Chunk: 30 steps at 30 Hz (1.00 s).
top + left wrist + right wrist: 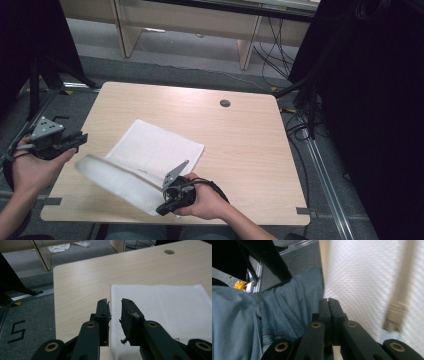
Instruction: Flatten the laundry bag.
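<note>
Your cloth [159,149] is lying on the table [240,150], left of centre, its near part lifting off toward your right gripper [170,200] at the near edge. Your left gripper [62,144] is hovering off the table's left edge.

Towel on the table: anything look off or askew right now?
Yes. The white towel lies askew to the table edges, and its near part is lifted and blurred above the front edge beside the right gripper. The left gripper hovers open at the left edge.
</note>
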Each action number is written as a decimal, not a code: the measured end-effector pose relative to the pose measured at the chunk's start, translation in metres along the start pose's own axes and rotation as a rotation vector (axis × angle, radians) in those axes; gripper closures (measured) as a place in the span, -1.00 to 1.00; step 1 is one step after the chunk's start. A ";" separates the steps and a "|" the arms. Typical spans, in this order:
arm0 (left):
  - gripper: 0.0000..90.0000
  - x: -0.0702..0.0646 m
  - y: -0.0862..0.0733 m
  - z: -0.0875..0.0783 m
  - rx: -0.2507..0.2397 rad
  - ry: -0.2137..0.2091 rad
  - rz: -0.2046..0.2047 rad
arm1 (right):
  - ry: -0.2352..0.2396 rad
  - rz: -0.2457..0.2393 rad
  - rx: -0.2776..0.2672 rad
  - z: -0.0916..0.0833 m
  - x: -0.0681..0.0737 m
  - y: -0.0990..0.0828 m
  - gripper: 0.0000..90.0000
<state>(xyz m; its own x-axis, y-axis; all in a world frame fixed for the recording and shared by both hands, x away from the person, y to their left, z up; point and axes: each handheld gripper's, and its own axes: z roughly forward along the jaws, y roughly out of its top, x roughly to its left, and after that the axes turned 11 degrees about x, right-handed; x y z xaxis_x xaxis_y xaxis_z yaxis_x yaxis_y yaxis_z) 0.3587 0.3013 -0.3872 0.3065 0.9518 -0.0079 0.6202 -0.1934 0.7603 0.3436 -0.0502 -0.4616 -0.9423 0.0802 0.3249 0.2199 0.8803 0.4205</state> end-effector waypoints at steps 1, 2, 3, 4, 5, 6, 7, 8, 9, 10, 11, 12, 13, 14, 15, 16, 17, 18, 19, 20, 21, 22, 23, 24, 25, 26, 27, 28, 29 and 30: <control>0.67 -0.001 0.000 0.002 -0.010 -0.012 0.000 | 0.003 0.000 0.011 0.001 0.000 -0.001 1.00; 0.66 -0.003 -0.001 0.003 0.019 -0.022 0.008 | 0.000 0.002 0.006 0.002 0.000 -0.002 1.00; 0.65 -0.006 -0.002 0.007 0.025 -0.037 0.016 | 0.006 0.015 0.021 0.002 0.000 -0.004 1.00; 0.64 -0.009 -0.003 0.011 0.042 -0.048 0.028 | 0.005 0.010 0.012 0.004 -0.002 -0.004 1.00; 0.63 -0.013 -0.005 0.016 0.059 -0.064 0.036 | 0.006 0.020 0.023 0.003 -0.002 -0.005 1.00; 0.61 -0.016 -0.007 0.021 0.076 -0.081 0.046 | -0.007 0.010 0.015 0.004 -0.004 -0.005 1.00; 0.60 -0.019 -0.009 0.026 0.097 -0.095 0.059 | -0.012 0.017 0.024 0.003 -0.004 -0.005 1.00; 0.58 -0.021 -0.010 0.031 0.127 -0.108 0.084 | -0.019 0.025 0.025 0.002 -0.005 -0.006 1.00; 0.56 -0.024 -0.013 0.038 0.149 -0.146 0.097 | -0.022 0.030 0.024 0.001 -0.005 -0.006 1.00; 0.54 -0.025 -0.015 0.043 0.190 -0.179 0.125 | -0.035 0.030 0.018 0.001 -0.007 -0.007 1.00; 0.52 -0.029 -0.017 0.048 0.191 -0.203 0.101 | -0.038 0.050 0.022 0.000 -0.008 -0.008 1.00; 0.51 -0.033 -0.020 0.053 0.206 -0.227 0.110 | -0.043 0.067 0.031 -0.001 -0.008 -0.009 1.00; 0.49 -0.034 -0.022 0.057 0.251 -0.239 0.158 | -0.062 0.052 0.036 -0.002 -0.010 -0.010 1.00; 0.46 -0.037 -0.024 0.061 0.282 -0.259 0.174 | -0.072 0.099 0.056 -0.003 -0.009 -0.012 1.00; 0.45 -0.040 -0.026 0.065 0.295 -0.278 0.177 | -0.084 0.088 0.054 -0.003 -0.011 -0.013 1.00; 0.44 -0.042 -0.029 0.068 0.303 -0.279 0.190 | -0.101 0.089 0.059 -0.004 -0.013 -0.015 1.00; 0.42 -0.045 -0.031 0.071 0.315 -0.285 0.193 | -0.114 0.098 0.065 -0.005 -0.014 -0.016 1.00; 0.40 -0.047 -0.033 0.074 0.324 -0.293 0.202 | -0.141 0.114 0.076 -0.006 -0.016 -0.018 1.00; 0.38 -0.048 -0.035 0.076 0.322 -0.299 0.207 | -0.157 0.126 0.059 -0.006 -0.017 -0.019 0.99; 0.34 -0.048 -0.036 0.077 0.323 -0.302 0.208 | -0.177 0.153 0.065 -0.007 -0.017 -0.021 0.94; 0.28 -0.050 -0.038 0.079 0.308 -0.298 0.201 | -0.182 0.166 0.061 -0.009 -0.019 -0.022 0.82; 0.23 -0.050 -0.040 0.080 0.304 -0.311 0.223 | -0.198 0.165 0.060 -0.010 -0.022 -0.023 0.65; 0.18 -0.049 -0.042 0.082 0.302 -0.313 0.233 | -0.197 0.173 0.058 -0.011 -0.025 -0.025 0.60; 0.10 -0.050 -0.043 0.082 0.302 -0.320 0.230 | -0.205 0.188 0.047 -0.014 -0.028 -0.027 0.54; 0.06 -0.050 -0.045 0.082 0.297 -0.321 0.232 | -0.206 0.198 0.037 -0.015 -0.029 -0.028 0.49; 0.02 -0.049 -0.046 0.082 0.306 -0.328 0.247 | -0.207 0.224 0.018 -0.018 -0.031 -0.031 0.41; 0.00 -0.049 -0.048 0.082 0.306 -0.337 0.238 | -0.205 0.248 0.001 -0.021 -0.033 -0.033 0.38; -0.02 -0.048 -0.049 0.081 0.302 -0.343 0.229 | -0.209 0.269 -0.021 -0.024 -0.033 -0.034 0.35; -0.08 -0.047 -0.050 0.081 0.302 -0.351 0.215 | -0.227 0.264 -0.054 -0.027 -0.038 -0.036 0.30; -0.09 -0.047 -0.051 0.081 0.303 -0.354 0.214 | -0.230 0.283 -0.080 -0.030 -0.039 -0.037 0.25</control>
<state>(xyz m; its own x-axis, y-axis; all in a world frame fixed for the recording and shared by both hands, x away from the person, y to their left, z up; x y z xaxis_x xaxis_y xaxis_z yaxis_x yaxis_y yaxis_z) 0.3710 0.2474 -0.4778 0.6429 0.7544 -0.1324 0.6821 -0.4853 0.5471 0.3799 -0.0996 -0.4640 -0.8714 0.4264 0.2426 0.4905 0.7695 0.4090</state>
